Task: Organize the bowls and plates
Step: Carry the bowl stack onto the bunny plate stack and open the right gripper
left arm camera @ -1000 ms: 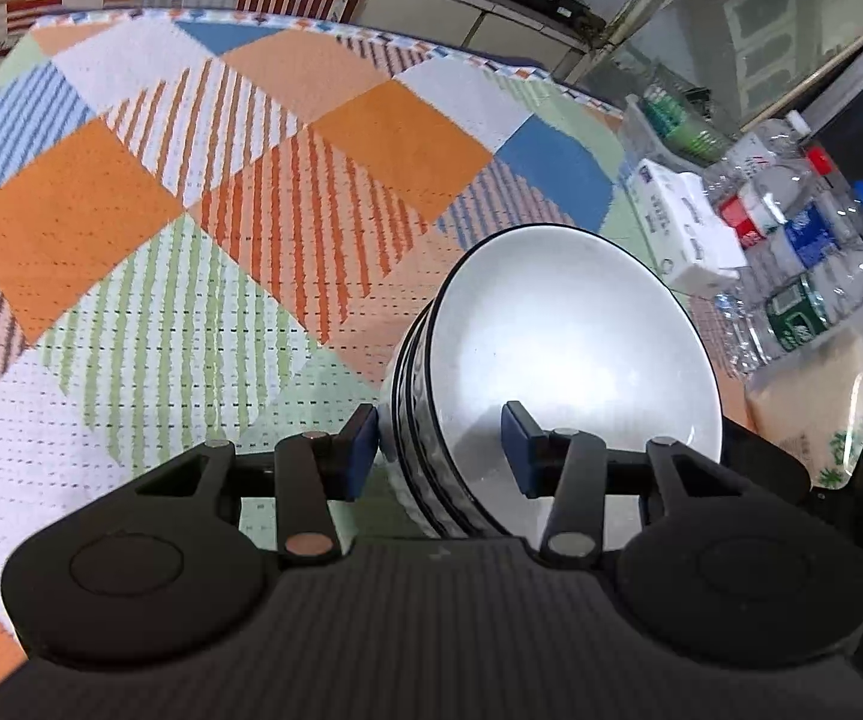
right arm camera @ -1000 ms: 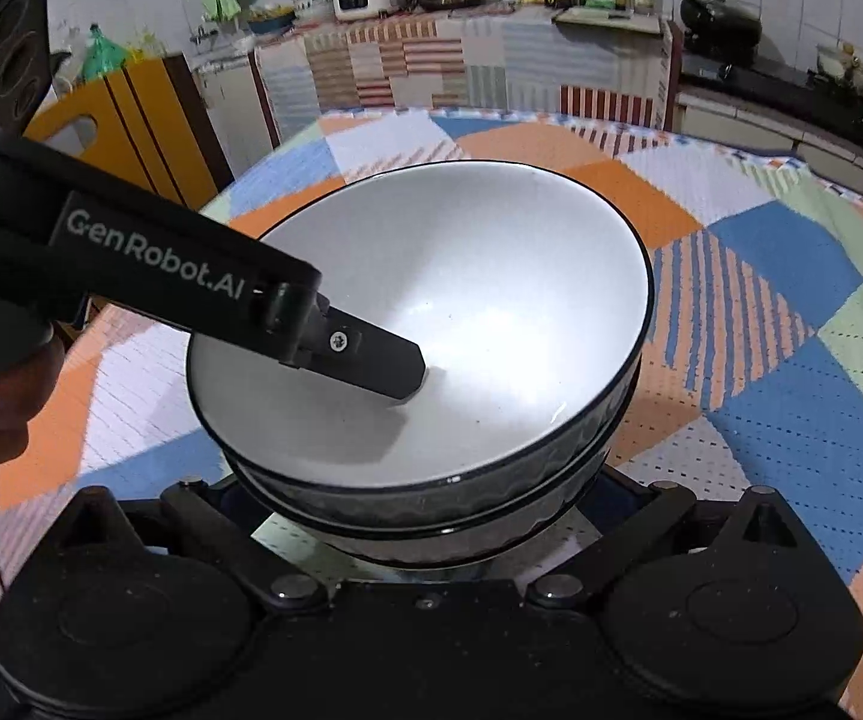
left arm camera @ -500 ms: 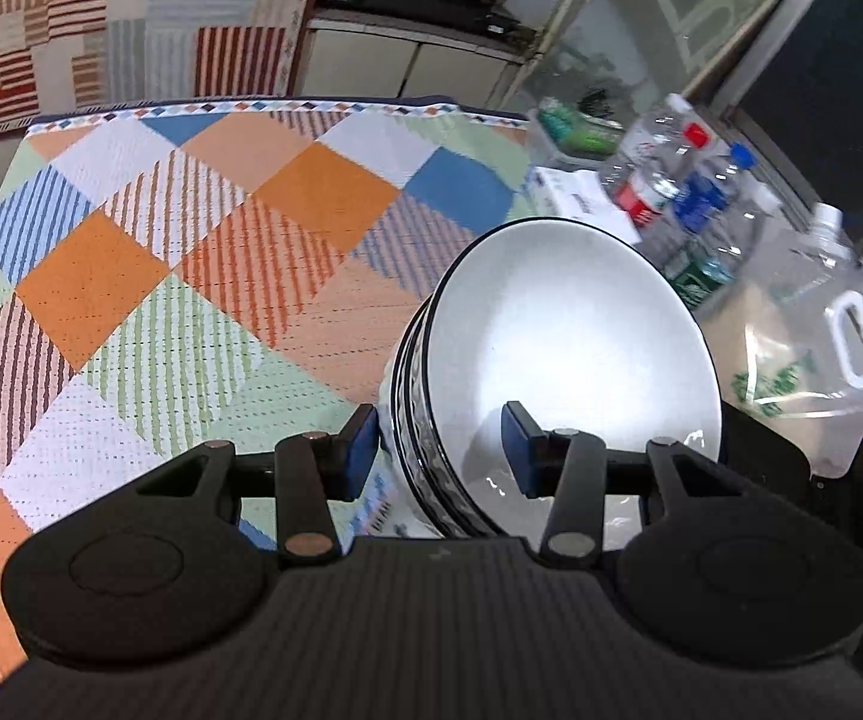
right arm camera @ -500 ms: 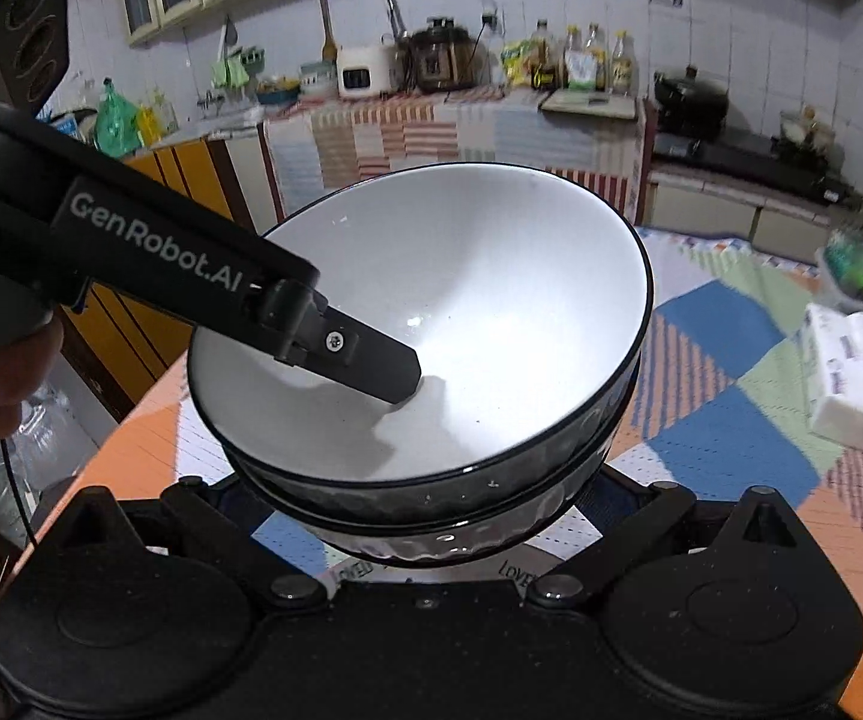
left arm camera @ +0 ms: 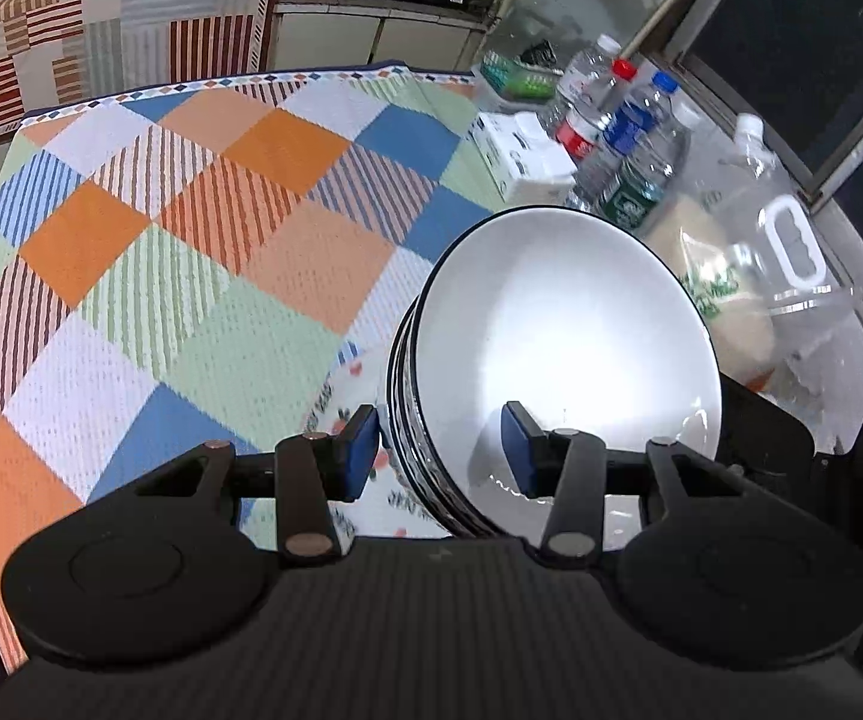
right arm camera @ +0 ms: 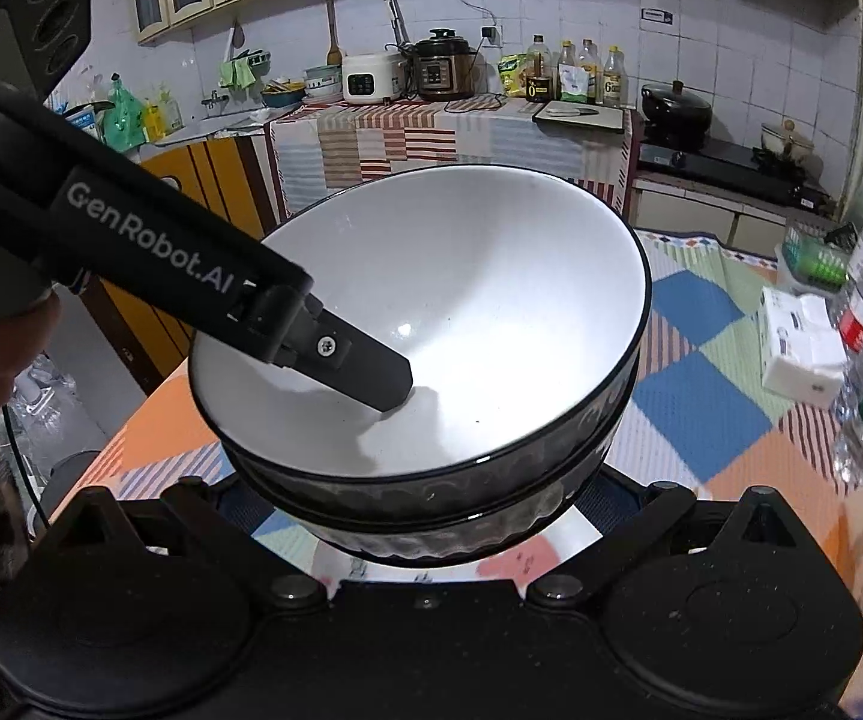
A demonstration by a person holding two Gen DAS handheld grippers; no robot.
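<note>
Two views. Left wrist: left gripper (left arm camera: 440, 450) clamps the near wall of the stacked bowls (left arm camera: 563, 336), one finger (left arm camera: 518, 450) inside, one outside; stack tilted above the checked worktop (left arm camera: 191, 252). Right wrist: stack sits across the right gripper (right arm camera: 425, 534); finger state there cannot be told.

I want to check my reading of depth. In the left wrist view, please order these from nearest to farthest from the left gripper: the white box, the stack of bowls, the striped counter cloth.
1. stack of bowls: its rim sits between the fingers of the left gripper.
2. white box: beyond the bowls, at the table's right edge.
3. striped counter cloth: past the table, upper left.
</note>
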